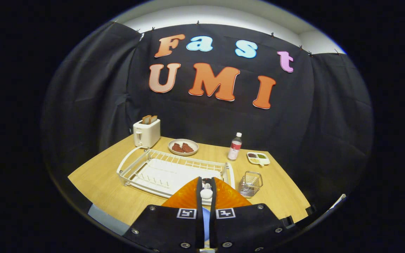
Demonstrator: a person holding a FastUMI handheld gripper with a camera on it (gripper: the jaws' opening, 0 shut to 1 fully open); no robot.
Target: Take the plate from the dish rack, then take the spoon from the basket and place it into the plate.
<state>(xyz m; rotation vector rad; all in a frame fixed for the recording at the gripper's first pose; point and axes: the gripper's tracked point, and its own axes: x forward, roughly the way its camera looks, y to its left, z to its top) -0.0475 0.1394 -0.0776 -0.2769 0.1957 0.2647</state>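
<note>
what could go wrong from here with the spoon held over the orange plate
1. The gripper is shut on the spoon with a narrow pinch, so the spoon may twist or slip before release.
2. The orange plate lies largely hidden beneath the fingers, so the drop may be misjudged, and the spoon could bounce out toward the dish rack or the wire basket.

Rides on the gripper (206, 191), looking forward along its nearly closed fingers and slightly down onto a wooden table (100, 179). Close above the near table edge; dish rack (167, 168) just ahead of the fingers, toaster (146, 133) and bottle (235, 146) well beyond, booth wall facing at the far end.
</note>
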